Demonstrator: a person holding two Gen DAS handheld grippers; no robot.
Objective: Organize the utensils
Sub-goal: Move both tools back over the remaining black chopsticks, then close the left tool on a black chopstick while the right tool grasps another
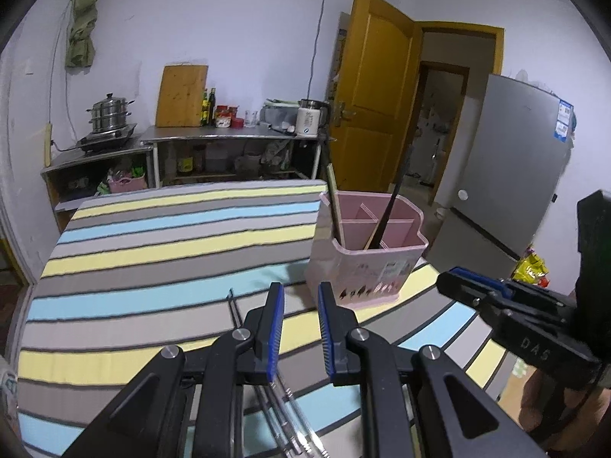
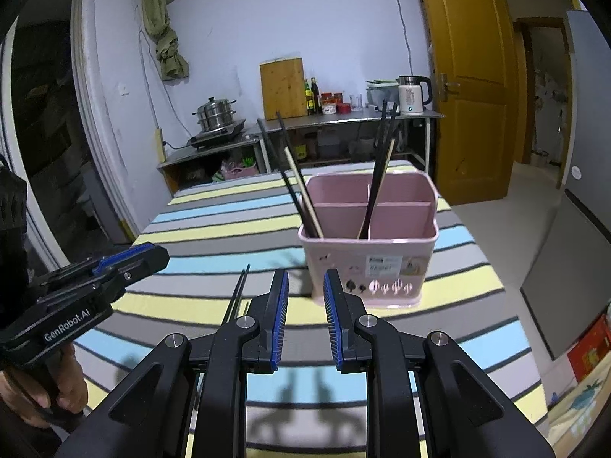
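Observation:
A pink divided utensil holder (image 1: 366,263) (image 2: 368,252) stands on the striped table (image 1: 160,252) (image 2: 214,229). Several chopsticks (image 2: 301,191) lean in its left compartment and others (image 2: 378,175) in its middle. A dark pair of chopsticks (image 2: 238,294) (image 1: 233,305) lies on the table left of the grippers. Clear pens or utensils (image 1: 290,420) lie under my left gripper. My left gripper (image 1: 301,297) is open and empty just in front of the holder. My right gripper (image 2: 305,286) is open and empty, also facing the holder.
Metal kitchen shelves (image 1: 229,141) with a steamer pot (image 1: 109,114), cutting board (image 1: 182,95), bottles and a kettle (image 1: 309,118) stand behind the table. A wooden door (image 1: 370,87) and a grey fridge (image 1: 515,160) are at the right.

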